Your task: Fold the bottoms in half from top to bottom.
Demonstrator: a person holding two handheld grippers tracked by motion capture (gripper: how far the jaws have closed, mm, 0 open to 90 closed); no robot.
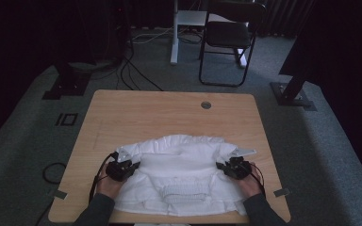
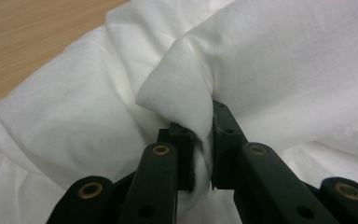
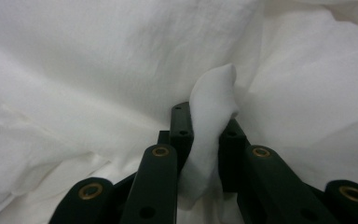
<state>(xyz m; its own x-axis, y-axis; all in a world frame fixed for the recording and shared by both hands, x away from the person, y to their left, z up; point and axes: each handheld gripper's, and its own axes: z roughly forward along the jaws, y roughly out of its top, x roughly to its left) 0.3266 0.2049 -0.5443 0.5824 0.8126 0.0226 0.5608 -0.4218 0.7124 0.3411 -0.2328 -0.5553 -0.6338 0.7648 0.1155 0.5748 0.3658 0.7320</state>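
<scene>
Each hand-held gripper, left (image 1: 133, 165) and right (image 1: 222, 165), pinched a fold of the white garment (image 1: 179, 162) lying on the near tabletop (image 1: 169, 110), a chair (image 1: 228, 35) standing far behind.

No readable text, label, brand, number or sign anywhere. White garment (image 1: 179, 176): plain cloth, no print or tag legible. Wooden table (image 1: 169, 113): bare grain, no markings. Black jaws in both gripper views: brass rivets, no lettering. Floor tape marks and dark stands at the back: too dim and small to read.
</scene>
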